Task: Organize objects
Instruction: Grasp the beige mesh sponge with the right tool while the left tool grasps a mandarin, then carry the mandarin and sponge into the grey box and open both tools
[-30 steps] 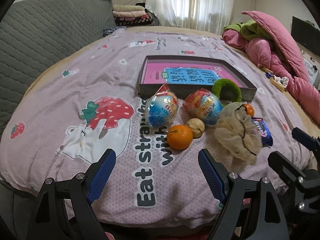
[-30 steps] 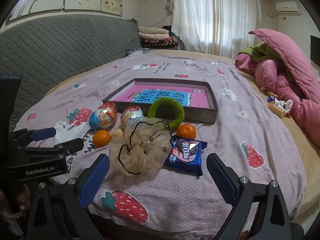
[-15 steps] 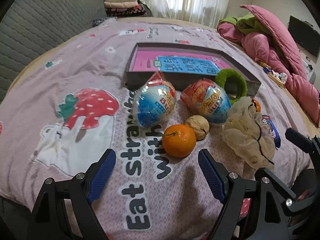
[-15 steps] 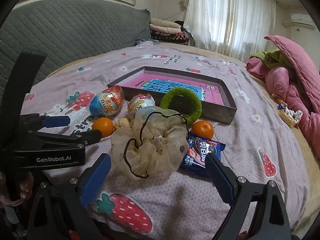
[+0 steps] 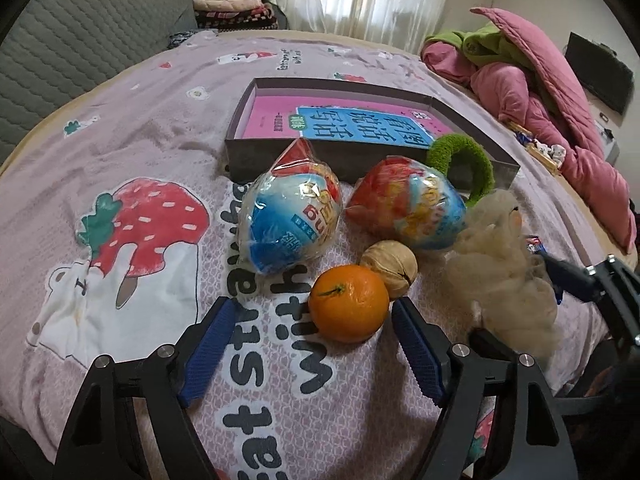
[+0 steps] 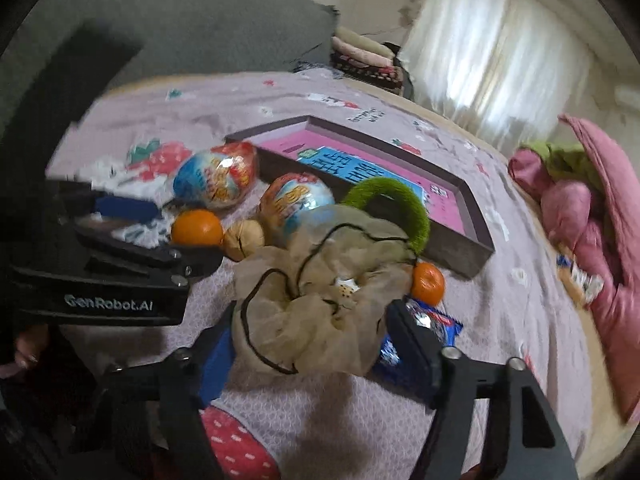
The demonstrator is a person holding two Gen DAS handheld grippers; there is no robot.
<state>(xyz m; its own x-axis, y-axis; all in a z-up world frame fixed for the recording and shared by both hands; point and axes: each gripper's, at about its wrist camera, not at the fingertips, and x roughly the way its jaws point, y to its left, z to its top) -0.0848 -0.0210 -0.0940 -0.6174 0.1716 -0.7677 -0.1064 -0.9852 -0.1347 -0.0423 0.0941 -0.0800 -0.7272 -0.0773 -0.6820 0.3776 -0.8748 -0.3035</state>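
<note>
The left hand-held gripper (image 5: pixel 308 320) has come forward since one second ago and now stands wide apart, grasping nothing; the orange (image 5: pixel 349 303) lies between its blue fingertips, closer to the right one. The right hand-held gripper (image 6: pixel 312 320) has also come closer: its released jaws now stand on either side of the beige mesh pouch (image 6: pixel 320 288), which before lay ahead of them. Just behind the orange sits the walnut (image 5: pixel 389 263), touching it. Further on lie two wrapped toy eggs (image 5: pixel 292 222), side by side on the bed (image 5: pixel 120 152). A green ring (image 5: pixel 464 162) leans on the near wall of the shallow box (image 5: pixel 288 162). A second orange (image 6: pixel 428 283) and a blue snack packet (image 6: pixel 440 326) lie by the pouch.
</note>
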